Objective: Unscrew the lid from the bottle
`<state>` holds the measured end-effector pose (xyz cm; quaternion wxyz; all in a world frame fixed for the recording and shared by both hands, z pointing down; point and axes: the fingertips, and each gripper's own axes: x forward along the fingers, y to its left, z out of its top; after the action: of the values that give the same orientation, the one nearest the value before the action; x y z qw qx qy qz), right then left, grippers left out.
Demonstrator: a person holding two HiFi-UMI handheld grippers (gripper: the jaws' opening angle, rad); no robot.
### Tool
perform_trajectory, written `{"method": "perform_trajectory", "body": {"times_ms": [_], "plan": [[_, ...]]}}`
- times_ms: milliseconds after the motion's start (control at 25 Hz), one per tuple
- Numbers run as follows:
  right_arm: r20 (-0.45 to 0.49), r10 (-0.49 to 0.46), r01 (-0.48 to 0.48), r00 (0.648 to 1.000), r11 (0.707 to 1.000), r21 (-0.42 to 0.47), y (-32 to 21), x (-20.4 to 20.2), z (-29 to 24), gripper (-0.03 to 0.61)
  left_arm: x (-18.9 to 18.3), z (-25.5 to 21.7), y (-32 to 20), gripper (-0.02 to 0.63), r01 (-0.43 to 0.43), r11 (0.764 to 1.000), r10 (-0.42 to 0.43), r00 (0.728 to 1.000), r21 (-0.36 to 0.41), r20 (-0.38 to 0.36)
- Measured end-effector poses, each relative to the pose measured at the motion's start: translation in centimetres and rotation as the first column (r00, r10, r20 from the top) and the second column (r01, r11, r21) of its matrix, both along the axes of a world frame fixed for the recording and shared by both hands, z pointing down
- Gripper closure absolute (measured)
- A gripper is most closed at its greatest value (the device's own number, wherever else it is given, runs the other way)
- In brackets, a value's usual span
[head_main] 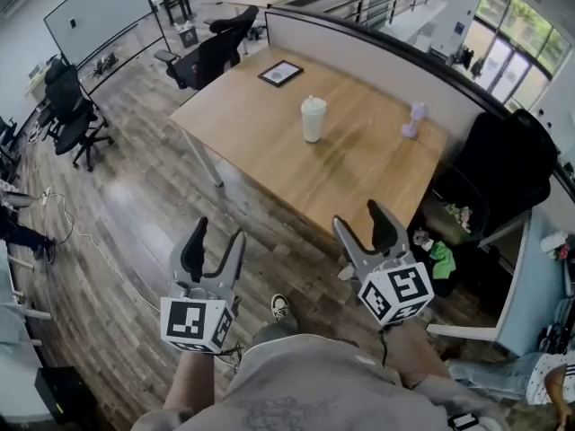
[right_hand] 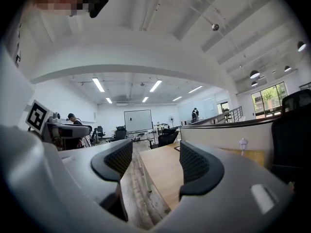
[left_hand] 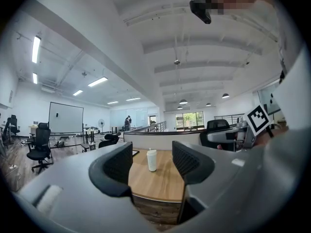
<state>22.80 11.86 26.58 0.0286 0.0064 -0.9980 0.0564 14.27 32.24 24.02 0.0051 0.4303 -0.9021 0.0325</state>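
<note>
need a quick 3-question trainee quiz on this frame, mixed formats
1. Where is the bottle? A) on the table B) on the floor C) on a chair
2. True or false: the left gripper is empty.
3. Fill in: the right gripper has its jaws ____ (open/shut).

Key: 1 A; 2 true; 3 open.

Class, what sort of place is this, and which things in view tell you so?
Probably an open-plan office: wooden desk backed by a partition screen, black swivel chairs, and a large whiteboard.
</note>
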Motion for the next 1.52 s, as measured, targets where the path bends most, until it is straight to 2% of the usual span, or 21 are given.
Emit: {"method": "perform_trajectory", "body": {"times_ms": [200,360,840,1240,1520], "plan": [[-0.035,0.086,-0.086,0.996,0.996,0.003,-1.1,-6.4,1.4,0.256,-6.9,0.3,0.3,0.359,-0.047,0.999,0.047,0.999,-0.011,-0.003],[-0.059,0.144,-0.145,0.988,0.989,-0.004,-1.7,-10.1,2.4,0.252,-11.2,0.9,0.3,0.359,-0.082,0.996,0.082,0.997,-0.022,-0.011],[-0.178,0.195,-0.205,0.965,0.978,-0.041,-4.4,-18.3,7.8,0.252,-19.2,3.6,-3.5,0.359,-0.17,0.985,0.167,0.984,-0.033,-0.061],[-0.263,0.193,-0.224,0.945,0.97,-0.092,-10.9,-25.7,13.9,0.252,-26.9,6.2,-12.3,0.359,-0.236,0.967,0.226,0.968,-0.094,-0.106],[-0.337,0.187,-0.236,0.923,0.966,-0.11,-14.7,-31.5,18.2,0.252,-33.0,8.7,-19.2,0.359,-0.305,0.94,0.283,0.947,-0.152,-0.151]]}}
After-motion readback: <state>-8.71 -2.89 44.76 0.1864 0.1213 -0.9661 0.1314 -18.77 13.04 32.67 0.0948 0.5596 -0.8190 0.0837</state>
